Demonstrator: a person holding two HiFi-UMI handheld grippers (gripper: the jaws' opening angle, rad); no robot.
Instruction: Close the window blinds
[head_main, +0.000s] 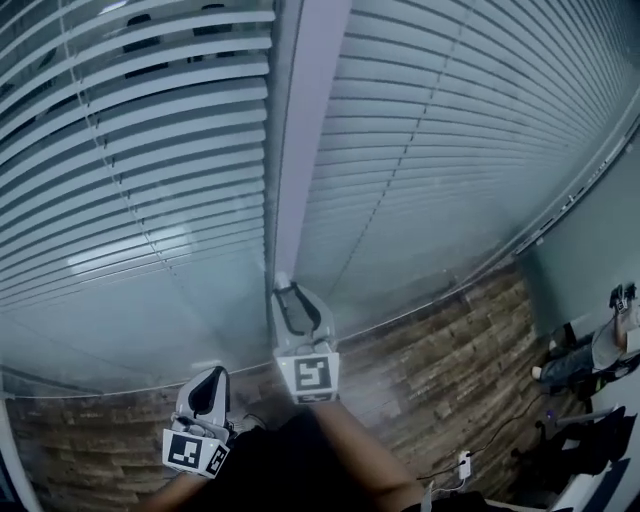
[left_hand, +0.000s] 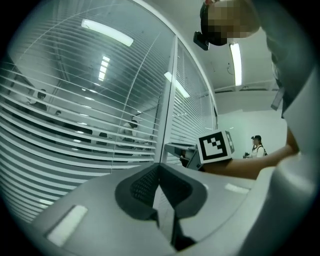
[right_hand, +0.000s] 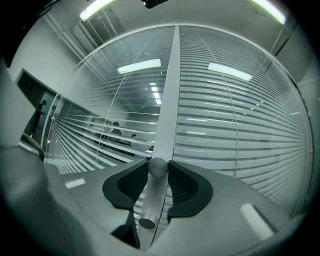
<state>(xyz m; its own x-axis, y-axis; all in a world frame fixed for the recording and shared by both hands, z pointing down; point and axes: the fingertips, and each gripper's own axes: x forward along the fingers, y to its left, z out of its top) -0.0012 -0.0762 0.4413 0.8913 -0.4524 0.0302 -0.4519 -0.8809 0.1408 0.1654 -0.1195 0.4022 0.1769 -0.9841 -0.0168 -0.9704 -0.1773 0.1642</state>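
Slippage threatened: your right gripper (right_hand: 159, 171) clamped the smooth knob (right_hand: 152, 197), your left gripper (left_hand: 160, 172) sat closed, empty; a loose twist could leave blinds (head_main: 150, 150) open.

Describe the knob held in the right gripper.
The knob is small, round and smooth, dull silver like brushed metal. A grey cylinder of the same look runs from it toward the camera and ends in a flat round face. The knob sits on the pale upright post between two panes of blinds. The right gripper is closed on it, with a dark ribbed pad pressing each side.
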